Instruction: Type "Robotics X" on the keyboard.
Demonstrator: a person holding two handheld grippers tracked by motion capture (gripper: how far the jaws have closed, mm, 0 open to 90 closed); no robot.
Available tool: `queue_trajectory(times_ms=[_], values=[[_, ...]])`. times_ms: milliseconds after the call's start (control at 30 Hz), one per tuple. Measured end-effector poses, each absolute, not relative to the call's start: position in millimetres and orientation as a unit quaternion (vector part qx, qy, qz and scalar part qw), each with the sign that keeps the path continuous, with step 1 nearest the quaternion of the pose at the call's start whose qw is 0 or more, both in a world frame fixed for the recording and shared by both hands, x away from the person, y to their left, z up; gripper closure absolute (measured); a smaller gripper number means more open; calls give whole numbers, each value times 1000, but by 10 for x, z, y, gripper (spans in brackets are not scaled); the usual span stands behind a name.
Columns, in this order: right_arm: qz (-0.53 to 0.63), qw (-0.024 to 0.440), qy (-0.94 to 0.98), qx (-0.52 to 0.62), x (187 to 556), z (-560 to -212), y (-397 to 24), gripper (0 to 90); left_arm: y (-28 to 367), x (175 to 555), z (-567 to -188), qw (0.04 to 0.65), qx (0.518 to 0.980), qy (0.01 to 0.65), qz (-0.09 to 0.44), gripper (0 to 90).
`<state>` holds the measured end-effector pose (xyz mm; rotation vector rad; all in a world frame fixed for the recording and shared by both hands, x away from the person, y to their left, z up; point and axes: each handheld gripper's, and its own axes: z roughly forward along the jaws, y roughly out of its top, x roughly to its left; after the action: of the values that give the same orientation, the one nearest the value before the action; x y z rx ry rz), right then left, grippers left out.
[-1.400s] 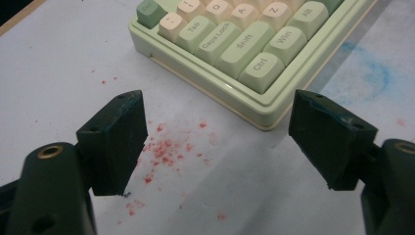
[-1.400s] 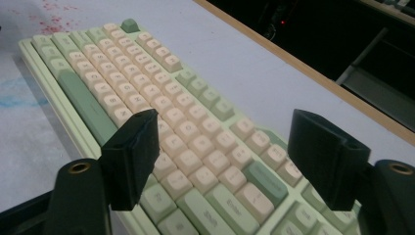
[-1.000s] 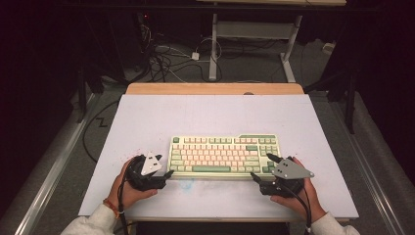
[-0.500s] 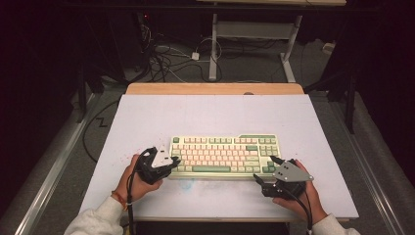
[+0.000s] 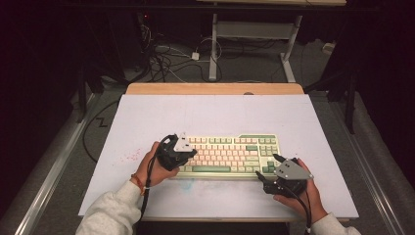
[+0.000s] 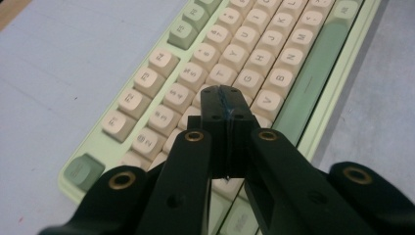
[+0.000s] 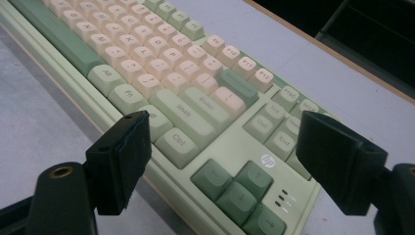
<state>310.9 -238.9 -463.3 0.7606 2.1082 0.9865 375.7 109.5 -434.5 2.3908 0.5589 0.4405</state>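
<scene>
A pale green keyboard [image 5: 230, 154] with cream keys lies on the white mat, near the front. My left gripper [image 5: 190, 155] hovers over the keyboard's left end. In the left gripper view the left gripper [image 6: 226, 98] is shut, pads pressed together over the letter keys [image 6: 274, 54] with nothing between them; its jaws have just been closing. My right gripper [image 5: 266, 167] sits at the keyboard's front right corner. In the right gripper view the right gripper [image 7: 222, 132] stands open, its fingers either side of the shift, control and arrow keys [image 7: 240, 188], touching none.
The white mat [image 5: 210, 117] covers the table, with a wooden strip [image 5: 215, 88] along its far edge. Small red specks [image 5: 128, 157] mark the mat left of the keyboard. Cables [image 5: 166, 58] and a desk frame [image 5: 213, 49] lie on the floor beyond.
The left gripper has moved right and slightly up, from beside the keyboard onto its left end, and its jaws have closed. The right gripper has stayed put.
</scene>
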Motion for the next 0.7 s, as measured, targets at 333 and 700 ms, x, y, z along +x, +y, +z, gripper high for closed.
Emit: queue_trajectory(times_ms=[333,700], values=[[371,348,813,284,3097,-4641,-2364,213,884,3922,-4389,314,912,210,161,872],[366,348,813,290,3120,-4650,-2383,215,726,4032,-4472,299,918,206,162,871]])
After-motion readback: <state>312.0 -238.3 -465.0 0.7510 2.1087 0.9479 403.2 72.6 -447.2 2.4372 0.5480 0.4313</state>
